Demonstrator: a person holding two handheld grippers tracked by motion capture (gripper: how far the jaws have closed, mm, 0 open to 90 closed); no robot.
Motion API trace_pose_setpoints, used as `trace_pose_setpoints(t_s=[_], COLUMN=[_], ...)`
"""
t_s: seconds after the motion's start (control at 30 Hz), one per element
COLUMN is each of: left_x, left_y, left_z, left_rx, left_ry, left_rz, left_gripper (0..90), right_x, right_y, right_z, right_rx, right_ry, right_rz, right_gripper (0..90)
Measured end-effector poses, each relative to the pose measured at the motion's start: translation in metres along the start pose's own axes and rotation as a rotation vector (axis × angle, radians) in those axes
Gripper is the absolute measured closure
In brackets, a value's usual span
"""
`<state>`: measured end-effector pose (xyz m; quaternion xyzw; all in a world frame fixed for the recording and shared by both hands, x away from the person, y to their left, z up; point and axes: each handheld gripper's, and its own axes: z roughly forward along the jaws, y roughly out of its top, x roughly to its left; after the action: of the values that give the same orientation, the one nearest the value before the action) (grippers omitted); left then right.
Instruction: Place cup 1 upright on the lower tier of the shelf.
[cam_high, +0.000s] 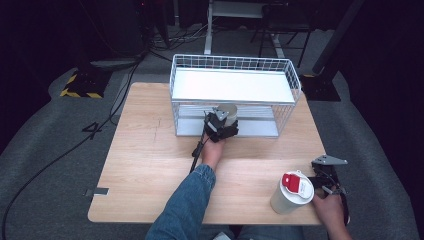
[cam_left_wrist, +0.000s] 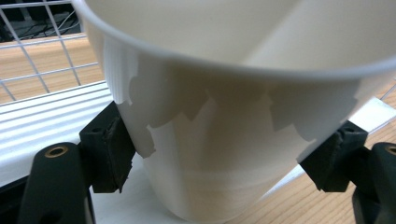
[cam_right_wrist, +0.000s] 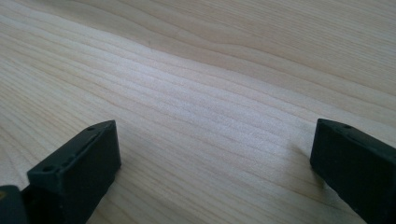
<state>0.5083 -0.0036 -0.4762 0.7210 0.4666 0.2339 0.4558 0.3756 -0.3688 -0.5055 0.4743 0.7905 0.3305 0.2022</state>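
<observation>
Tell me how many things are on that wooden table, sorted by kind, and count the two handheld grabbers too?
Cups: 2, an open white cup clamped in the left gripper at the rack's lower level, and a white cup with a red-and-white lid near the front edge.
Wire racks: 1, the white wire rack.
Grippers: 2, counting the right gripper, open over bare wood.
Total: 5

I took the wire rack (cam_high: 235, 95) as my landmark. Its white upper shelf (cam_high: 231, 85) roofed the lower tier, so the only way in was through the open front, under that shelf. My left tongs (cam_high: 220, 125) and the white cup (cam_left_wrist: 233, 140) clamped in them stood in that front opening. The surface (cam_high: 150, 150) left of the rack and in front of it lay bare. Well in front, to the right, a lidded cup (cam_high: 291, 192) stood just beside my right tongs (cam_high: 327, 182), whose jaws gaped over bare wood.
</observation>
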Motion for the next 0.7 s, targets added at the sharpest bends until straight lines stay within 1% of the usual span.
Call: trace_pose_setpoints(t_s=[0.03, 0.3, 0.47, 0.7], left_x=[-0.0006, 0.0003, -0.0007, -0.0005], left_y=[0.0001, 0.0006, 0.0010, 0.0023], left_z=[0.0021, 0.0067, 0.0090, 0.0096], left_rx=[0.003, 0.012, 0.018, 0.012], left_ry=[0.003, 0.012, 0.003, 0.005], left_rz=[0.005, 0.006, 0.003, 0.003], left_gripper=[22.7, 22.7, 22.7, 22.7], right_x=[0.0000, 0.0000, 0.0001, 0.0000], right_y=[0.0000, 0.0000, 0.0000, 0.0000], right_z=[0.0000, 0.0000, 0.0000, 0.0000], right_rx=[0.000, 0.000, 0.000, 0.000], right_ry=[0.000, 0.000, 0.000, 0.000], right_rz=[0.000, 0.000, 0.000, 0.000], right_gripper=[1.8, 1.8, 1.8, 1.8])
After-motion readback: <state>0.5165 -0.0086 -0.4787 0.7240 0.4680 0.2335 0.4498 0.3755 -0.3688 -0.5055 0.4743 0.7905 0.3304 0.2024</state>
